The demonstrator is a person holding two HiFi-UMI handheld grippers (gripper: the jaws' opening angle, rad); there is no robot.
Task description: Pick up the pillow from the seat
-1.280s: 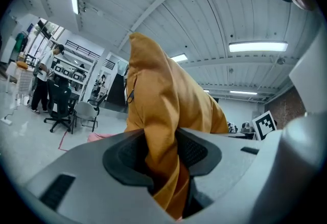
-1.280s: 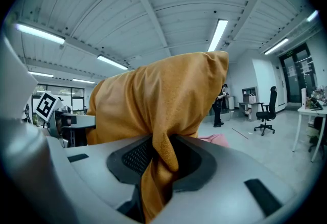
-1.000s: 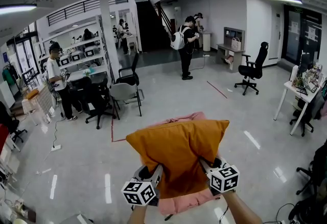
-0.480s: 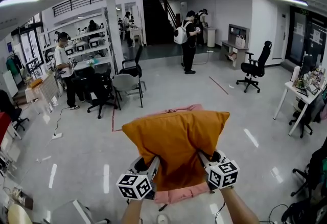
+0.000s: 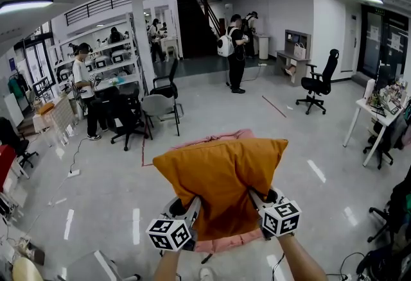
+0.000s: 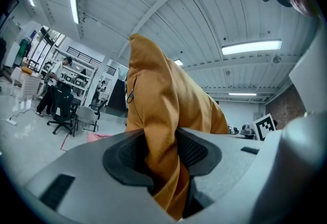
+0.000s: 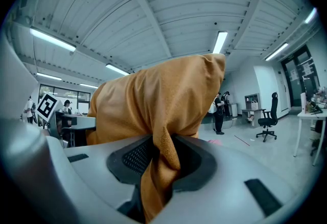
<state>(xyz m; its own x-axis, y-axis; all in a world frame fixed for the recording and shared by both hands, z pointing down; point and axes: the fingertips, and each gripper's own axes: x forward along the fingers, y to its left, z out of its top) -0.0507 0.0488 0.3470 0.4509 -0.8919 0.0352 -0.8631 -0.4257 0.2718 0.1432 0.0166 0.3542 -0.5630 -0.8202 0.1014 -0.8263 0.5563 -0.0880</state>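
At the 6 o'clock part of the head view, the orange fabric pillow (image 5: 221, 177) is held up in the air in front of the person, clear of the glossy grey floor (image 5: 109, 196). The pillow stands roughly upright, with its wide top edge towards 12 o'clock and its two lower corners gathered inward.

The left tool (image 5: 191, 208) grips the pillow at its 7 o'clock corner. In the left gripper view, a bunched fold of orange fabric fills the space between the two dark pads, and both pads press on it.

The right tool (image 5: 258, 199) grips the pillow at its 5 o'clock corner. In the right gripper view, a twisted fold of the same fabric is pinched between the pads.

The pink padded seat (image 5: 221, 242) lies behind and below the pillow. A pink strip shows at the pillow's 6 o'clock edge and another at its 12 o'clock edge.

Surroundings:
- A grey chair (image 5: 157, 110) stands at 11 o'clock of the pillow.
- A person with a white backpack (image 5: 234, 52) stands at 12 o'clock, well apart.
- A black office chair (image 5: 318, 84) stands at 2 o'clock.
- A white tabletop (image 5: 380, 118) is at the 3 o'clock edge.
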